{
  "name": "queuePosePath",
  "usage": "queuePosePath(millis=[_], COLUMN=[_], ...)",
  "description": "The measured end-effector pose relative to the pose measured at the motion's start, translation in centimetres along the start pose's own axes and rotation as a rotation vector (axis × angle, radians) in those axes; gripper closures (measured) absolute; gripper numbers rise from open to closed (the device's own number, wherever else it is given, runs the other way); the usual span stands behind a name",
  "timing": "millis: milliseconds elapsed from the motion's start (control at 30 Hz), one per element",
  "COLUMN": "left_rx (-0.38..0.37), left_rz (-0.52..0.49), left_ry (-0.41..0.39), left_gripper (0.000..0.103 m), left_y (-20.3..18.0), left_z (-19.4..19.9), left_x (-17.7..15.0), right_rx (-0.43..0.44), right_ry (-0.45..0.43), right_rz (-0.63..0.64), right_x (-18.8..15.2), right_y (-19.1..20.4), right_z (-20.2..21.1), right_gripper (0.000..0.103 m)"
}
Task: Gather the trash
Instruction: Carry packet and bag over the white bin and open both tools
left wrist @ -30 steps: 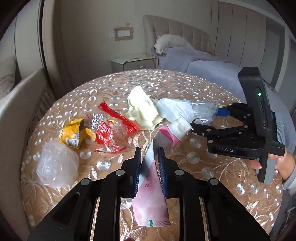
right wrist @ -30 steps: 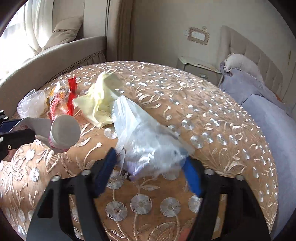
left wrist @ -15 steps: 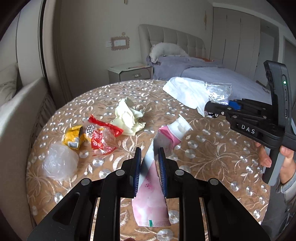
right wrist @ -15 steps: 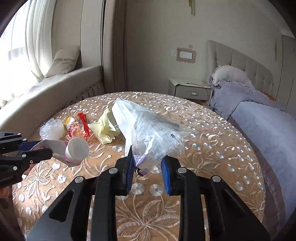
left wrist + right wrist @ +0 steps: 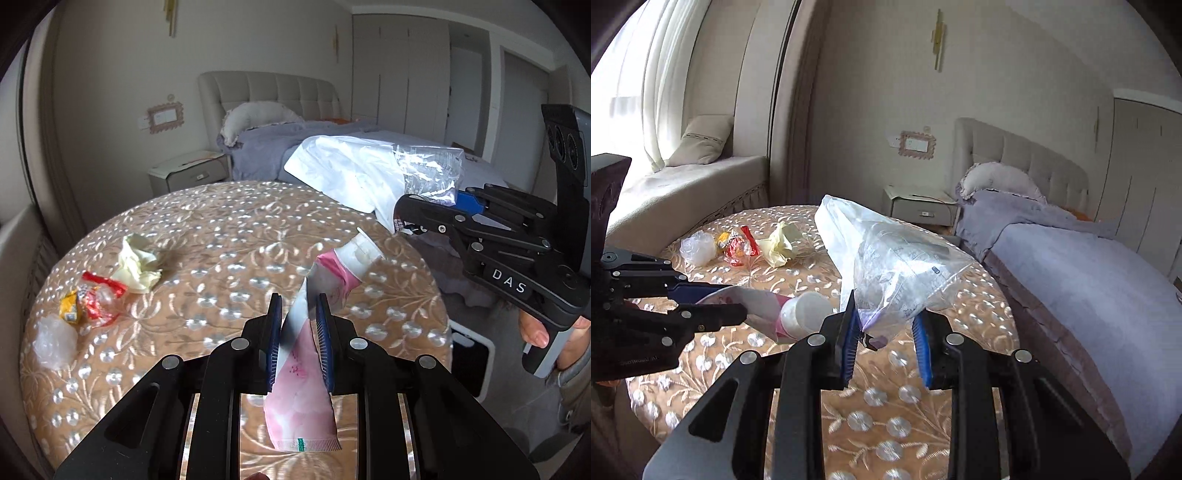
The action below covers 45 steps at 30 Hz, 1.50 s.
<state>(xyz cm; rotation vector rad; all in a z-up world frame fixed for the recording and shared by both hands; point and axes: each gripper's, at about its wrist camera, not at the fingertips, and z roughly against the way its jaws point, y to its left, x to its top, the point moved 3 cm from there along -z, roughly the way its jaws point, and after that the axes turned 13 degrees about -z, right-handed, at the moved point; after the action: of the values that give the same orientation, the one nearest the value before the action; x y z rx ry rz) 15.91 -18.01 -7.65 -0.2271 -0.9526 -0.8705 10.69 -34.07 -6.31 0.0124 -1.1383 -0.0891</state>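
Carrying step in hand. The left gripper (image 5: 298, 332) clamps a pink tube (image 5: 306, 369); the right gripper (image 5: 886, 341) pinches a clear plastic bag (image 5: 886, 266), both above the round table (image 5: 886, 424). Wrappers (image 5: 92, 302) and yellow paper (image 5: 138, 264) remain far left. Next, seemingly, the tube goes into the bag.

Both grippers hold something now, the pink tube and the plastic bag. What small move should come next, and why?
Probably carry both away from the table to a bin; none is in view. The left gripper is shut on the pink tube, the right gripper on the plastic bag, both lifted clear. Wrappers remain.
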Motion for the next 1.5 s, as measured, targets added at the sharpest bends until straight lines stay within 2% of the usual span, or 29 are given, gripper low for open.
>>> queuePosePath(millis=[367,700,1167,1500], left_rx=[-0.209,-0.373,-0.545,-0.609], left_rz=[-0.137,-0.267,-0.369,-0.406], left_ry=[-0.017,-0.001,0.14,0.243], left_gripper=[0.085,0.085,0.085,0.082], left_y=[-12.2,-21.2,-30.7,-34.1], left_z=[-2.5,-4.8,-11.3,-16.5], left_x=[1.8,2.7,2.0,1.3], right_rx=[-0.196,-0.335,-0.419,-0.433], right_ry=[0.01,0.022,0.075,0.133], right_rz=[-0.099,-0.202,-0.312,-0.411], right_x=[-5.0,-8.6,-12.9,-15.7], right_y=[-7.2,-12.6,-19.4,-23.9], right_z=[6.6,10.1,10.5,8.7], right_gripper=[0.074,0.074,0.074,0.074])
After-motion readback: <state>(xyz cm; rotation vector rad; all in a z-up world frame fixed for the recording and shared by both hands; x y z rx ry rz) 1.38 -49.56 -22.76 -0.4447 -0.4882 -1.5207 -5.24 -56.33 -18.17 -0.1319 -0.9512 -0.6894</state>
